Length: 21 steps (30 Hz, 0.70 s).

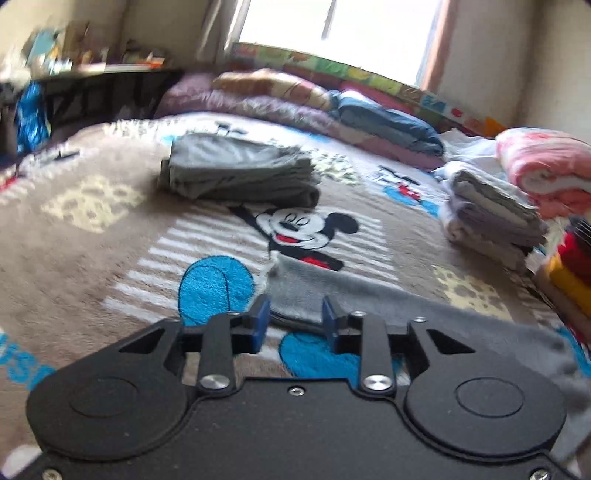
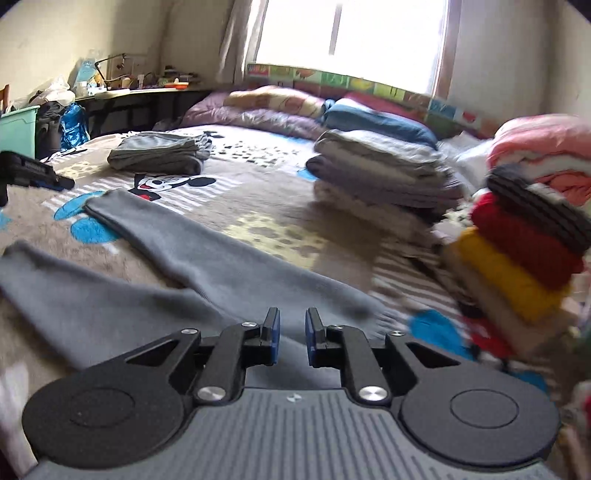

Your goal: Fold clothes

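So the grey pants (image 2: 192,258) lie spread out flat on the bed blanket (image 1: 74,240), most likely so they can be folded next. They look soft and fuzzy, like warm fleece, and the two long legs point away from each other in a V shape. The blanket under them is thick and fluffy, with a smiling mouse face (image 1: 299,229) and big blue patches on it.

The left gripper (image 1: 295,325) hovers right at the end of one pant leg. Its blue pads are apart with a middling gap, and nothing is between them. It seems ready to pinch the cuff. The right gripper (image 2: 292,334) hangs over the top part of the pants, where the legs meet. Its pads are close together with only a narrow gap, and it holds nothing.

Clothes that are already done sit out of the way: a neat grey folded pile (image 1: 240,173) far back, a taller stack of grey and white clothes (image 2: 384,177) to the right, and a bright stack of red and yellow knits (image 2: 517,258) at the bed's edge. Puffy quilts (image 2: 266,110) are bunched by the window (image 2: 351,33)
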### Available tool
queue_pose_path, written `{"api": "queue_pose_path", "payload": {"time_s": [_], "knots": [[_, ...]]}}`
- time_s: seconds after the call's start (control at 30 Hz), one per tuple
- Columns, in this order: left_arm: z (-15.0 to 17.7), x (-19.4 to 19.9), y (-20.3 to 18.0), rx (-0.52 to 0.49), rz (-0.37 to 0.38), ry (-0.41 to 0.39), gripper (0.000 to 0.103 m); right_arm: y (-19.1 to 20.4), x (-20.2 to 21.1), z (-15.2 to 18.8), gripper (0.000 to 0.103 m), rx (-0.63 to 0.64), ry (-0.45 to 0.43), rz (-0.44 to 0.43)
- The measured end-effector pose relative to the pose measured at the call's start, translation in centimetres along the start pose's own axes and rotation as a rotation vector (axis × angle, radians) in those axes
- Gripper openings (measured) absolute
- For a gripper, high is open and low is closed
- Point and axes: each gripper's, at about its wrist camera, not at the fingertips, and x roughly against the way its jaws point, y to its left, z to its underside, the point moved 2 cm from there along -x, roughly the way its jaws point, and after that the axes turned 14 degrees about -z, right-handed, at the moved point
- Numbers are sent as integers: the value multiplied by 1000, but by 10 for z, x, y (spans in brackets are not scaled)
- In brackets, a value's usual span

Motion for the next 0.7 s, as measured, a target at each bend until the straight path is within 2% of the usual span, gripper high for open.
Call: {"api": "queue_pose_path", "payload": {"time_s": [0.03,0.1,0.23,0.4,0.47,0.57,0.7], "knots": [[5,10,0,-19,4,-15,42,1,10,6,20,18,-8,12],[15,28,1,-65,9,-38,43,3,23,16,26,54,-5,28],[40,64,3,-195,3,-75,46,14,34,37,27,139,22,39],[70,98,1,-510,-8,-154,57,39,33,53,30,287,105,34],[82,108,0,-630,-9,-172,59,48,30,58,37,365,153,33],[102,112,-5,-764,8,-162,59,60,24,64,38,481,222,40],[127,107,-16,-960,-25,-157,59,65,14,71,38,604,309,64]]}}
